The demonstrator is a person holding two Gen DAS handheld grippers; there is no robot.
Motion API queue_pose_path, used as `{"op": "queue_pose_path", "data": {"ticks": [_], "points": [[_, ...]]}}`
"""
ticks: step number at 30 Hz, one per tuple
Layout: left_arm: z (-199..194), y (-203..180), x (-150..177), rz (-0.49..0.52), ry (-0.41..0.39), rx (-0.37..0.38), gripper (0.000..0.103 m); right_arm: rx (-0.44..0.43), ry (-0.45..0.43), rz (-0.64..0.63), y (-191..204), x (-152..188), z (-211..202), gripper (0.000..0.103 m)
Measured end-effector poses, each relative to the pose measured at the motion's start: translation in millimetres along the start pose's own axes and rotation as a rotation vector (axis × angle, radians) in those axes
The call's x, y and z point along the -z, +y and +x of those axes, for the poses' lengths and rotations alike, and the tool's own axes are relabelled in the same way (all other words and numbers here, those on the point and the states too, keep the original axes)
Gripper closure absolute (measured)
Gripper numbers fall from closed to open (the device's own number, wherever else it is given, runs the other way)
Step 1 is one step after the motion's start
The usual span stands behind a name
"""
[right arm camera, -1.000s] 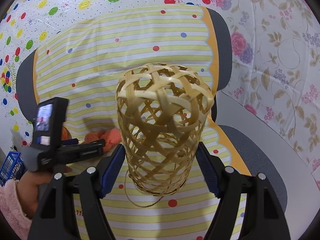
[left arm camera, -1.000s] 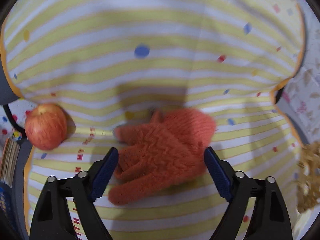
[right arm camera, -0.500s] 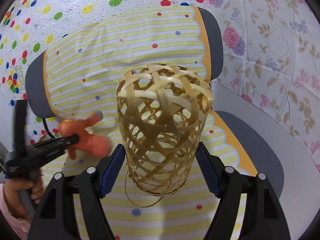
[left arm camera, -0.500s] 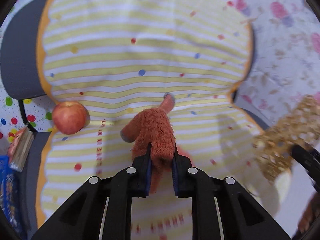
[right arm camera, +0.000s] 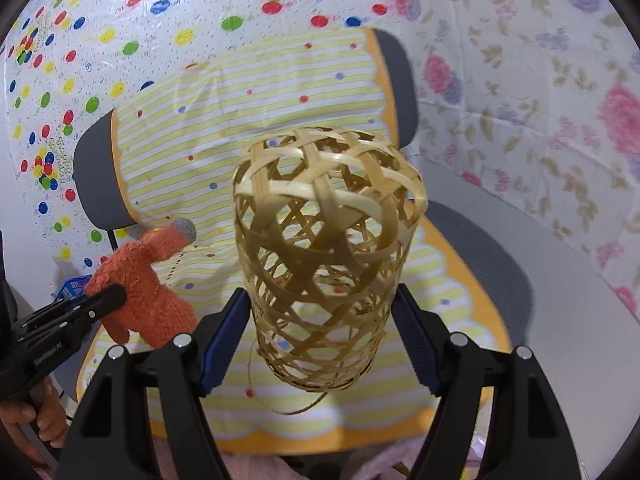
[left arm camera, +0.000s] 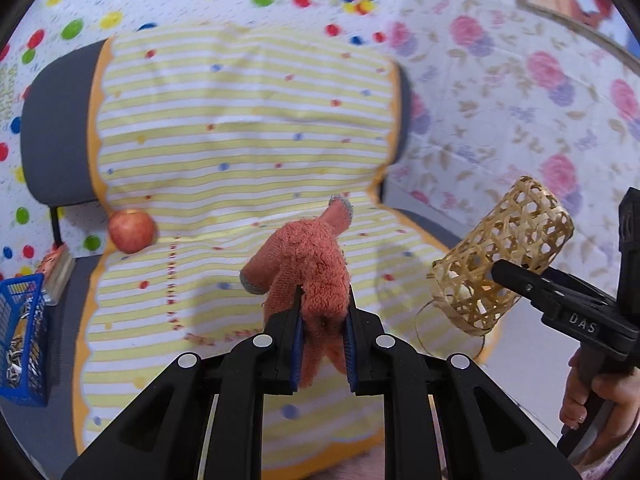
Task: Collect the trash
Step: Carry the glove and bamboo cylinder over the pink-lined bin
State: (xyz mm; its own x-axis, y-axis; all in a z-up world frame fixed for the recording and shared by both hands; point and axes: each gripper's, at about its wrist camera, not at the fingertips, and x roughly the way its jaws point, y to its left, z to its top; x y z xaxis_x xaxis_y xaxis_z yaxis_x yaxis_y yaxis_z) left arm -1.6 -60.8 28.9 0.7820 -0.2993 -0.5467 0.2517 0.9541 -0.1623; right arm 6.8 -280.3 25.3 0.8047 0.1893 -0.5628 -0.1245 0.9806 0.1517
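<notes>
My left gripper (left arm camera: pixel 322 332) is shut on an orange fuzzy glove (left arm camera: pixel 308 268) with grey fingertips and holds it up above the chair seat. The glove also shows in the right wrist view (right arm camera: pixel 140 292), at the left, with the left gripper (right arm camera: pixel 108 298) clamped on it. My right gripper (right arm camera: pixel 320 336) is shut on a woven bamboo basket (right arm camera: pixel 324 252), held in the air over the seat. In the left wrist view the basket (left arm camera: pixel 502 256) hangs at the right, tilted, to the right of the glove and apart from it.
A red apple (left arm camera: pixel 132 231) lies at the back left of the seat. The chair (left arm camera: pixel 52 140) wears a yellow-striped cover (left arm camera: pixel 240 128). A blue crate (left arm camera: pixel 22 340) stands on the floor at the left. Patterned sheets hang behind.
My left gripper closed on the glove and lifted it off the seat, pulling back and up. The basket in my right gripper now appears nearer at the right of the left view.
</notes>
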Motion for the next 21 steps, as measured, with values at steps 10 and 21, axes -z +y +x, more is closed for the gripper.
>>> {"op": "queue_pose_path", "data": {"ticks": [10,21], "points": [[-14,-70,43,0.086,0.034,0.169,0.085,0.135,0.01,-0.018,-31,44,-68,0.031],[-3,-131,92,0.164,0.158,0.324,0.085,0.245,0.078,0.02,-59,109,-109,0.031]]}}
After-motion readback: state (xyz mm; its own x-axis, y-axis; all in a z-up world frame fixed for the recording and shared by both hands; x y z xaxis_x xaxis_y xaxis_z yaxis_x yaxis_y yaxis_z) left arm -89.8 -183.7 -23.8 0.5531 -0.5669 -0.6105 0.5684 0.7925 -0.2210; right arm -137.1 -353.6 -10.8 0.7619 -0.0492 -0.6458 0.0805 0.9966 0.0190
